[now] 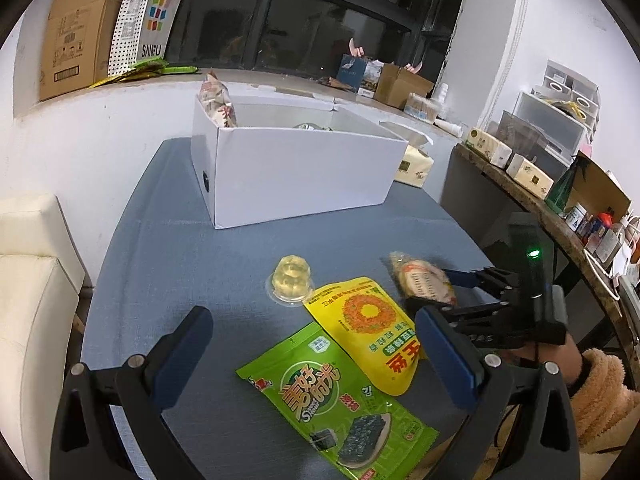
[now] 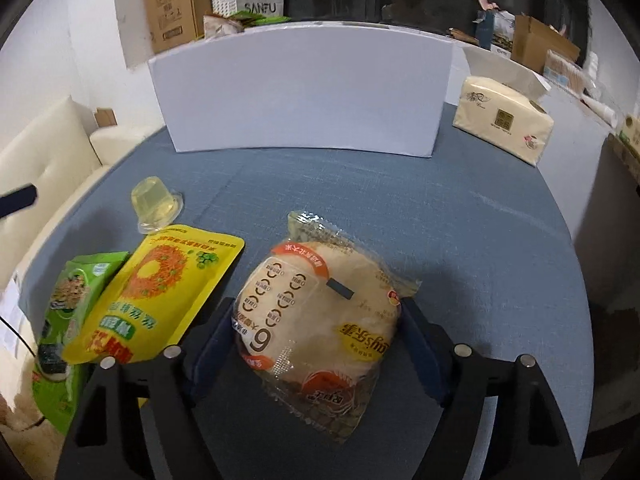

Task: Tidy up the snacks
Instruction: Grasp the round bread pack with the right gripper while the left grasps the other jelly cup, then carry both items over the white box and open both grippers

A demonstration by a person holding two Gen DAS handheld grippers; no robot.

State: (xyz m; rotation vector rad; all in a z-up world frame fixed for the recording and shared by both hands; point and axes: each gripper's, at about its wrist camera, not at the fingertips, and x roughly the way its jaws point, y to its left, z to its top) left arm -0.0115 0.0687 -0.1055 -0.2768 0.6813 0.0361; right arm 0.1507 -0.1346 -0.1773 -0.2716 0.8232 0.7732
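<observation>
My right gripper (image 2: 318, 312) is shut on a clear-wrapped rice cracker pack (image 2: 320, 316), held above the blue table; it also shows in the left wrist view (image 1: 424, 282). My left gripper (image 1: 316, 336) is open and empty, above a green seaweed snack bag (image 1: 336, 400) and a yellow snack bag (image 1: 372, 328). A clear jelly cup (image 1: 290, 278) stands upside down beside them. The white box (image 1: 296, 168) stands at the back of the table with a snack bag (image 1: 218, 100) leaning in its left corner. The yellow bag (image 2: 156, 292), green bag (image 2: 68, 320) and jelly cup (image 2: 156, 202) also show in the right wrist view.
A tissue pack (image 2: 504, 120) lies right of the white box (image 2: 300, 88). A cream sofa (image 1: 28, 280) is at the left. A cluttered shelf (image 1: 540, 184) runs along the right. Cardboard boxes (image 1: 80, 32) and a paper bag stand on the ledge behind.
</observation>
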